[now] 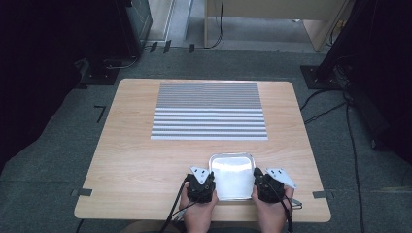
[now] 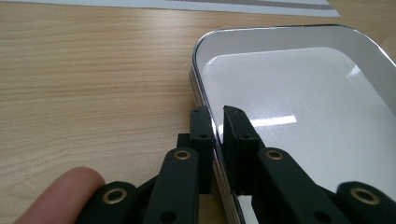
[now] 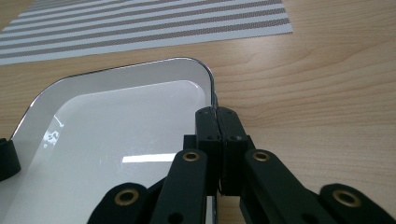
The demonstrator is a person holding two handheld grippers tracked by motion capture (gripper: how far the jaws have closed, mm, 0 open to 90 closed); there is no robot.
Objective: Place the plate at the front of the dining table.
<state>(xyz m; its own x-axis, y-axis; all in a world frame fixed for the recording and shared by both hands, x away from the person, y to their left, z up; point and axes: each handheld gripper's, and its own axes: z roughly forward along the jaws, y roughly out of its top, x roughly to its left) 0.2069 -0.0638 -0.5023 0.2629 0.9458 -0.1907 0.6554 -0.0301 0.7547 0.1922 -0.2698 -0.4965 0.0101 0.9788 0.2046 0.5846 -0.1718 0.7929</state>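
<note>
Two grippers pinch one shiny metal tray at the table's near edge: the left gripper clamps the tray's left rim between its jaws, and the right gripper is pressed tight on the right rim. Farther off, well apart from the tray, lies a striped mat.

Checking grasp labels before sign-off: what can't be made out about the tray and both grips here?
- Tray underside: hidden against the table in the high view.
- Left gripper pad contact on the rim: left gripper view, jaws straddle it, contact unclear.
- Right gripper grip: right gripper view, closed jaws cover the rim.
- Tray's near edge: high view, hands crowd it.
</note>
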